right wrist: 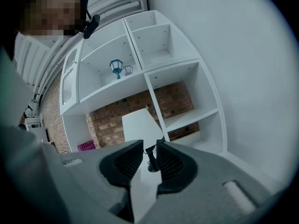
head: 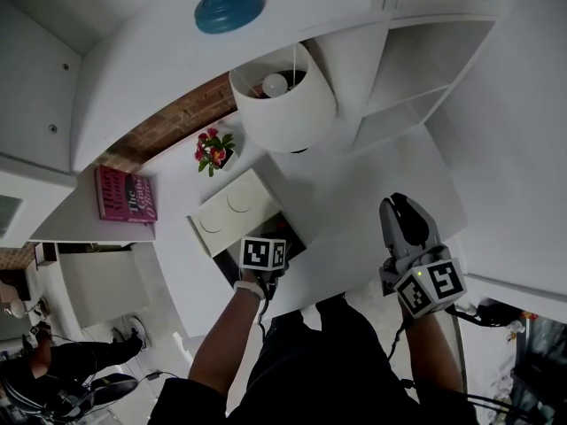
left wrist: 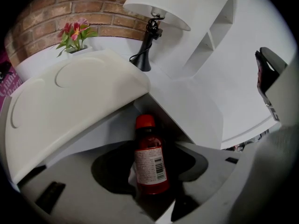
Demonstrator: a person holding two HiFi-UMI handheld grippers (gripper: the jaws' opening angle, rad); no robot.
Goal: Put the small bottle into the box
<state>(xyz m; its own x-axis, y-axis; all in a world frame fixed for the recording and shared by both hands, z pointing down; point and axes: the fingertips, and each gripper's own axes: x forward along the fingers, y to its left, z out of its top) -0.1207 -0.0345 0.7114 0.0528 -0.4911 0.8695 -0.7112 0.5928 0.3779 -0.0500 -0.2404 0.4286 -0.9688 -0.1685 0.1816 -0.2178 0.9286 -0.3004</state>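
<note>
Between left gripper fingers, small bottle, cap toward open box

Entry to the box is restricted from above by its raised lid. Behind it, passage is blocked by the lamp and flower pot. The table on the right is unobstructed.

Head view: high overhead, faces steeply down on white table, lamp shade seen from top. Left gripper view: very close over box lid, angled down, faces brick wall. Right gripper view: low, near level, faces shelf unit from farther off. Lamp shared by all three; box lid, flowers by head and left gripper views.
</note>
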